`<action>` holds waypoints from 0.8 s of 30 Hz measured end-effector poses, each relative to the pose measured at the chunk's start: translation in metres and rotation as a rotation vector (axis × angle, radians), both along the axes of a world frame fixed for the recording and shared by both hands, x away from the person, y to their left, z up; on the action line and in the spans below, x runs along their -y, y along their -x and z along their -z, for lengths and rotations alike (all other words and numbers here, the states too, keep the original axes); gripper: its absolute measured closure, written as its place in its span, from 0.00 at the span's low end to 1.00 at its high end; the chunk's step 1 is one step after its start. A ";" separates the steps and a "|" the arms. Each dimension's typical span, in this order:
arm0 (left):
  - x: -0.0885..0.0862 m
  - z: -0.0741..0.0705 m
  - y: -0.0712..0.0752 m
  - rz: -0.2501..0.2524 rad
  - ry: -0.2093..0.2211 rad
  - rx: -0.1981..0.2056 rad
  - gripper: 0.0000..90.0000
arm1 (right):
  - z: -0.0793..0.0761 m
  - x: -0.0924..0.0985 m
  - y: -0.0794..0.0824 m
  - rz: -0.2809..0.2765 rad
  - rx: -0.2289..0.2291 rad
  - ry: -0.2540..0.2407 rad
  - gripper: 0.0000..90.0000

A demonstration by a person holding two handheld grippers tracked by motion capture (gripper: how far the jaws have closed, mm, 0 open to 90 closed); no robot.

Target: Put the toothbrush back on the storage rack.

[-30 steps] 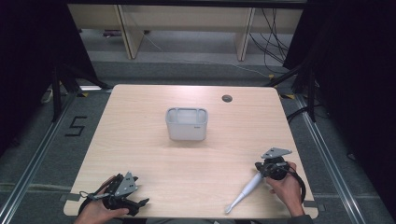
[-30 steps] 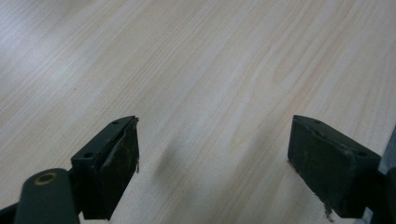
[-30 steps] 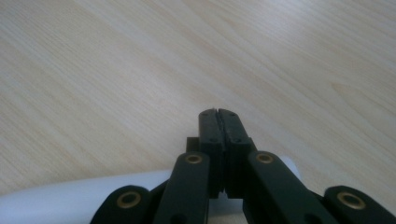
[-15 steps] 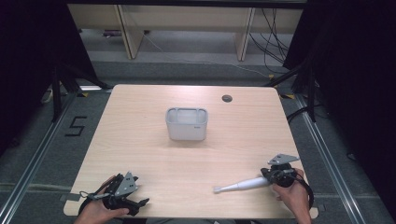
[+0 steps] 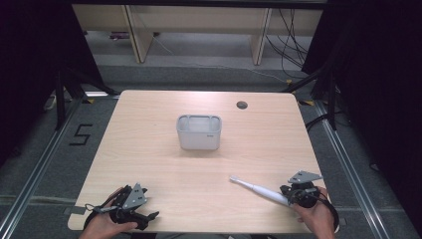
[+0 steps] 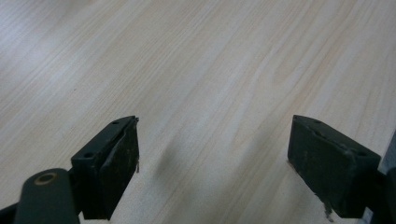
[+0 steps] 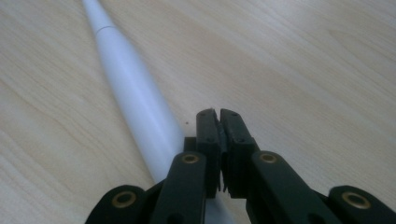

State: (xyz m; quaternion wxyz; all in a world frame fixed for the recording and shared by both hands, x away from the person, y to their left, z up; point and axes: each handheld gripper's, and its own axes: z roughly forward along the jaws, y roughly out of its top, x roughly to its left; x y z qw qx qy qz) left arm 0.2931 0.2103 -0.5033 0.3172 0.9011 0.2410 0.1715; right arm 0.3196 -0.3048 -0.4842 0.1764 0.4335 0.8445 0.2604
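White electric toothbrush point(image 5: 259, 189) lies on the table point(image 5: 149, 134) near its front right corner, head pointing back-left toward the grey bin point(image 5: 199, 131) at table centre, well apart from it. Right claw point(image 7: 219, 116) sits at the handle end with jaws pressed together just beside the handle, nothing visible between them; whether they pinch the handle lower down cannot be told. Left claw point(image 6: 212, 154) rests at the front left corner, jaws spread wide over bare wood.

One toothbrush point(image 5: 259, 189), one grey bin point(image 5: 199, 132)
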 end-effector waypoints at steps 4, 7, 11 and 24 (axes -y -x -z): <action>0.000 0.000 0.000 -0.001 -0.003 0.001 0.18 | 0.001 -0.001 0.003 -0.001 0.014 0.008 0.96; 0.000 0.000 -0.001 -0.002 -0.004 0.000 0.18 | -0.001 -0.004 0.008 -0.022 0.004 0.016 0.96; 0.000 0.000 0.000 0.000 -0.001 0.001 0.18 | -0.003 -0.008 0.011 -0.044 0.015 0.030 0.96; 0.000 0.001 -0.001 -0.003 -0.006 0.001 0.18 | -0.005 -0.013 0.013 -0.059 0.008 0.037 0.90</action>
